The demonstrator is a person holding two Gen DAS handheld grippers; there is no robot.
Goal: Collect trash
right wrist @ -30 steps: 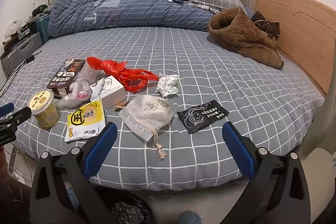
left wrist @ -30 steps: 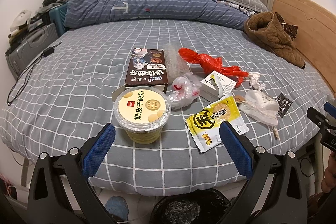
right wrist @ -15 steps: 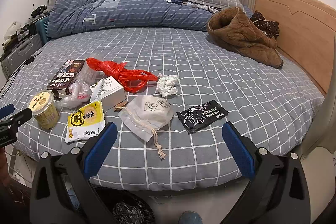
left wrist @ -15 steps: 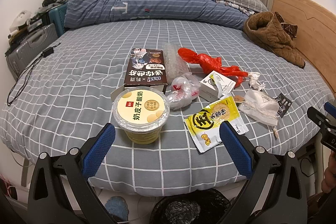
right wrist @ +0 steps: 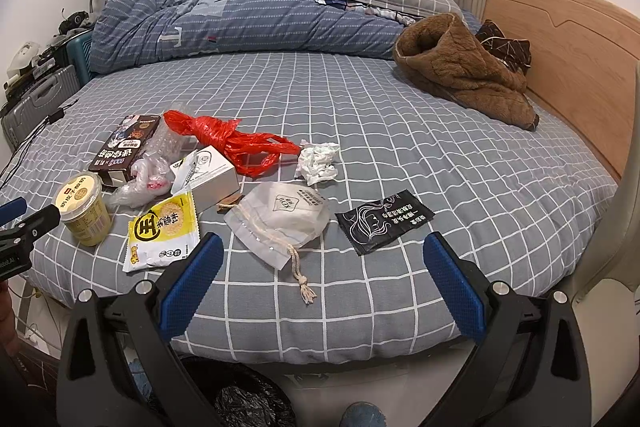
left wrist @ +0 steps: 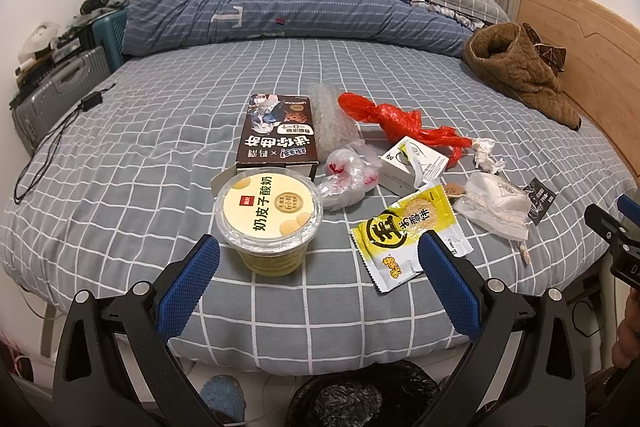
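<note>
Trash lies on the grey checked bed. A yellow yogurt cup (left wrist: pixel 267 222) (right wrist: pixel 84 209) stands nearest my open left gripper (left wrist: pixel 318 259). Beside it are a yellow snack packet (left wrist: pixel 408 233) (right wrist: pixel 162 231), a dark brown box (left wrist: pixel 278 135), a clear plastic bag (left wrist: pixel 346 179), a white box (left wrist: pixel 412 163), a red plastic bag (left wrist: pixel 396 123) (right wrist: pixel 228 139), crumpled tissue (right wrist: pixel 318 161), a white drawstring pouch (right wrist: pixel 282 219) and a black sachet (right wrist: pixel 384 221). My right gripper (right wrist: pixel 322 259) is open and empty above the bed edge, just short of the pouch and sachet.
A bin with a black liner (left wrist: pixel 352 399) (right wrist: pixel 240 399) stands on the floor under the bed edge. A brown jacket (right wrist: pixel 460 75) lies by the wooden headboard (right wrist: pixel 568 59). A folded blue duvet (left wrist: pixel 280 11) lies at the far side. Suitcases (left wrist: pixel 56 95) stand left.
Both grippers have drifted very slightly; the trash on the bed has not moved.
</note>
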